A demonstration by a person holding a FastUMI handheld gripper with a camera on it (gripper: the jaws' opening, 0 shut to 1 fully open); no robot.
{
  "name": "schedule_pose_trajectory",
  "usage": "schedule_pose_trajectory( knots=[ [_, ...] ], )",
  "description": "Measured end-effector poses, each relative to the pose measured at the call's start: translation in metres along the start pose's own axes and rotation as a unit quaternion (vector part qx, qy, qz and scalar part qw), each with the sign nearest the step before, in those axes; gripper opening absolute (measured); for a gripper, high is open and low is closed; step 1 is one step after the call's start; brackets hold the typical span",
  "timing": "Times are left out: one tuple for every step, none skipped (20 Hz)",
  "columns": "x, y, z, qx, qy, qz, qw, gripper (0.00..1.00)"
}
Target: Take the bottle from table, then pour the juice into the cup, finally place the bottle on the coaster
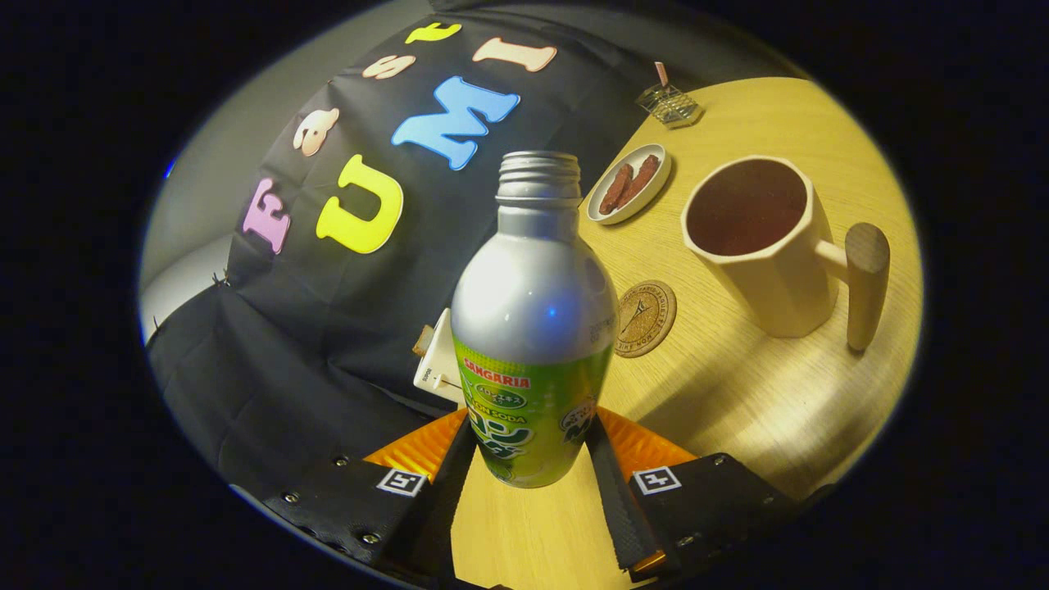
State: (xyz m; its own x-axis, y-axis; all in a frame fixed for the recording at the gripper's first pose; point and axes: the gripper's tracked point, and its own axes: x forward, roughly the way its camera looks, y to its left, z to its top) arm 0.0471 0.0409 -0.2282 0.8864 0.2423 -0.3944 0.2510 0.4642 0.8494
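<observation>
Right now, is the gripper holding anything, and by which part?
Yes: the gripper is shut on the bottle, both fingers pressing its lower, labelled body near the base. The uncapped neck is free.

bare table (737, 393) between bottle (533, 328) and cup (762, 246), coaster (646, 318) uncovered, gripper (529, 459) clamping bottle

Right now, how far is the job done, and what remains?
The bottle is gripped: the gripper has both fingers pressed on its lower body, and it appears lifted and tilted, cap off. The cup beyond shows dark contents, so whether pouring has happened I cannot tell. Clearly left: setting the bottle on the coaster, which lies bare between bottle and cup.
</observation>
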Motion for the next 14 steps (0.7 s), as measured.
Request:
schedule_pose_trajectory(
  knots=[
    [0.0, -0.001, 0.001, 0.018, -0.002, 0.003, 1.0, 0.77],
    [0.002, 0.0, 0.001, 0.037, -0.003, 0.005, 0.999, 0.77],
    [0.003, 0.0, 0.001, 0.053, -0.003, 0.007, 0.999, 0.77],
    [0.004, -0.001, 0.001, 0.068, -0.002, 0.008, 0.998, 0.77],
    [0.005, -0.001, 0.0, 0.078, 0.0, 0.007, 0.997, 0.77],
    [0.007, -0.001, 0.0, 0.086, 0.002, 0.006, 0.996, 0.76],
    [0.006, -0.002, 0.0, 0.096, 0.005, 0.006, 0.995, 0.76],
    [0.008, -0.004, 0.0, 0.107, 0.008, 0.006, 0.994, 0.76],
    [0.008, -0.004, -0.001, 0.117, 0.01, 0.006, 0.993, 0.77],
    [0.009, -0.004, 0.0, 0.128, 0.01, 0.008, 0.992, 0.76],
    [0.009, -0.004, -0.001, 0.14, 0.012, 0.009, 0.99, 0.76],
    [0.012, -0.005, -0.002, 0.15, 0.013, 0.008, 0.989, 0.76],
    [0.012, -0.005, -0.002, 0.159, 0.014, 0.007, 0.987, 0.76],
    [0.014, -0.005, -0.002, 0.167, 0.015, 0.006, 0.986, 0.76]
  ],
)
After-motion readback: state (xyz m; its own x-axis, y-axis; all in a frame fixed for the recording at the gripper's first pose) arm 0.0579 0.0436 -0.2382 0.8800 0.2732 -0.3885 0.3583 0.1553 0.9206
